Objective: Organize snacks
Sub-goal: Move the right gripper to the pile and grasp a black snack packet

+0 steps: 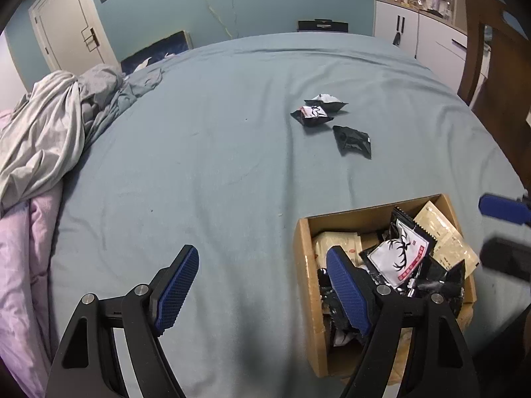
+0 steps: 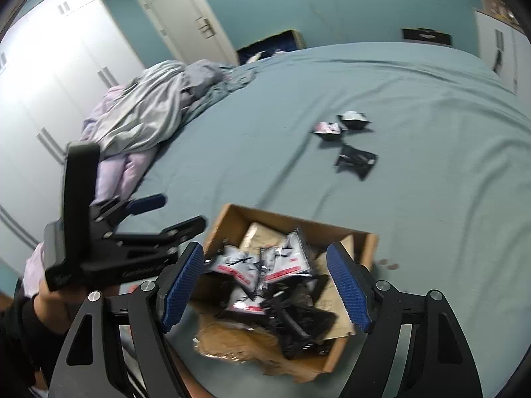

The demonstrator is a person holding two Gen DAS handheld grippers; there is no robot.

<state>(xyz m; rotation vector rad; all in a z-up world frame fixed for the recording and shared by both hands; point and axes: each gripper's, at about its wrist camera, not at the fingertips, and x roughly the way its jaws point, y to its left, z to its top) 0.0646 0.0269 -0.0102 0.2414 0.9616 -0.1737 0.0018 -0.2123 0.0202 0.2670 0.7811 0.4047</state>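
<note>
A cardboard box [image 1: 303, 265] on the blue-grey bed holds several black-and-white and beige snack packets [image 1: 401, 255]; it also shows in the right wrist view [image 2: 229, 219]. Three black snack packets lie farther out on the sheet: one plain black [image 1: 352, 141], one with a white label [image 1: 312, 115], one behind it [image 1: 327, 101]; the right wrist view shows them too [image 2: 355, 161]. My left gripper [image 1: 262, 285] is open and empty, just left of the box. My right gripper [image 2: 265, 285] is open and empty, above the box's contents.
Crumpled grey and pink bedding [image 1: 49, 126] lies at the left of the bed. A wooden chair [image 1: 491, 53] and white cabinets [image 1: 411, 30] stand at the right. A door [image 1: 66, 23] and wardrobes [image 2: 49, 66] line the far left.
</note>
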